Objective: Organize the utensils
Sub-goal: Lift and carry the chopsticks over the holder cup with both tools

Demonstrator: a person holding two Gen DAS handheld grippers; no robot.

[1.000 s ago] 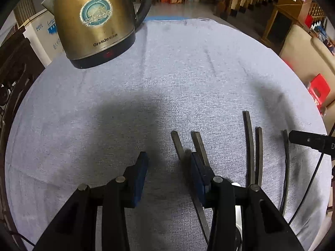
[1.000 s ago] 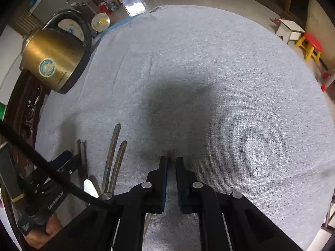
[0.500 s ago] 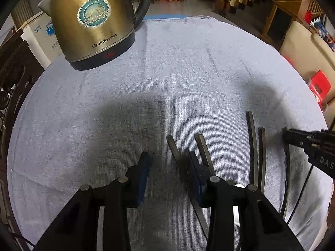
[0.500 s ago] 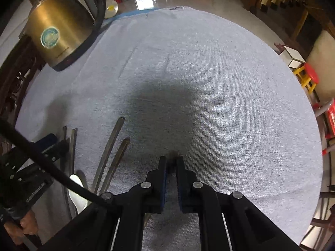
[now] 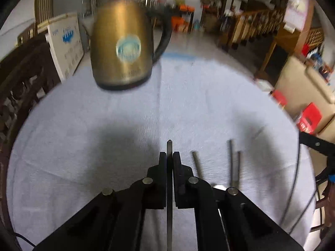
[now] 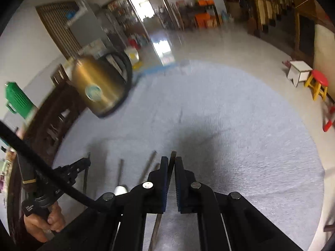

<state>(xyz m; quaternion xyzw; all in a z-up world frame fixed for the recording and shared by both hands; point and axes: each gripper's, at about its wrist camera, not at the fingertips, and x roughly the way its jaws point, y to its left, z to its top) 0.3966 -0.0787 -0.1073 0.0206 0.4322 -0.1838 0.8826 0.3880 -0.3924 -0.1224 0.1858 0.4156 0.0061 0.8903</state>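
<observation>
Several dark metal utensils lie side by side on the grey tablecloth [image 5: 104, 125]. My left gripper [image 5: 169, 155] is shut on one utensil handle [image 5: 169, 146], whose tip sticks out past the fingers. Three more handles [image 5: 195, 163] lie just to its right. My right gripper [image 6: 171, 161] is shut on another utensil handle [image 6: 173, 154], held edge-on between the blue pads. In the right wrist view the other handles [image 6: 149, 165] lie to its left, with the left gripper [image 6: 82, 163] beyond them. A white spoon bowl [image 6: 120, 189] shows near the front edge.
A brass electric kettle [image 5: 121, 50] stands at the far left of the round table; it also shows in the right wrist view [image 6: 98, 87]. A dark wooden chair [image 5: 18, 83] stands at the left edge. A red stool [image 6: 319, 83] stands on the floor to the right.
My left gripper has shut on a utensil handle; it was open around it before. Both cameras have tilted up, so more of the room shows. The right gripper stays shut on its utensil.
</observation>
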